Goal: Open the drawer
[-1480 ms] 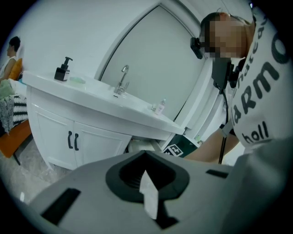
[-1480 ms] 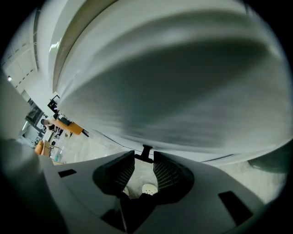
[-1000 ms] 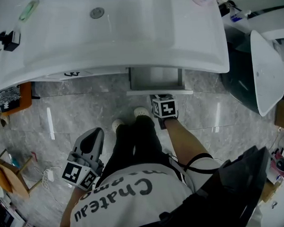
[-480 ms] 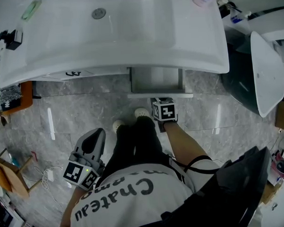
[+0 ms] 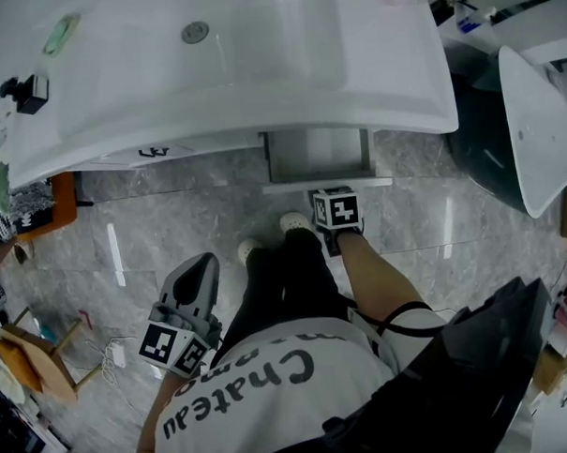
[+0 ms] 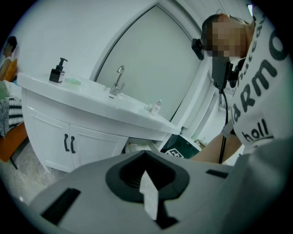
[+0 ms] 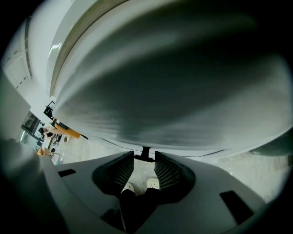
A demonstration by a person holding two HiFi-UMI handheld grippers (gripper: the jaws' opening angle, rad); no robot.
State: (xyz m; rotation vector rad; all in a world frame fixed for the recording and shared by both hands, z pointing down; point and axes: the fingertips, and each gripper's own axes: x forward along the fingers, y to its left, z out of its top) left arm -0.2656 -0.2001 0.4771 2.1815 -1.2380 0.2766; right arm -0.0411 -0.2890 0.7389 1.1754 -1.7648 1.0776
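The grey drawer (image 5: 318, 154) stands pulled out from under the white vanity, its front panel (image 5: 327, 184) toward me. My right gripper (image 5: 331, 194) points down at that panel. In the right gripper view the panel (image 7: 174, 82) fills the top, and a small black handle (image 7: 145, 154) sits in the gap at the tips of my right gripper (image 7: 144, 159). Its jaws have just been opening and the pads (image 7: 167, 172) stand off the handle. My left gripper (image 5: 196, 270) hangs at my left side, away from the vanity. My left gripper (image 6: 145, 155) is shut with nothing in it.
The vanity basin (image 5: 258, 62) overhangs the drawer. Left of the drawer is a cupboard with black door handles (image 6: 68, 143). A soap dispenser (image 6: 57, 71) and a tap (image 6: 118, 80) stand on top. My feet (image 5: 297, 222) are just below the drawer front. A white fixture (image 5: 533, 135) is at the right.
The head view has shifted slightly. The drawer and both grippers keep their places relative to the vanity.
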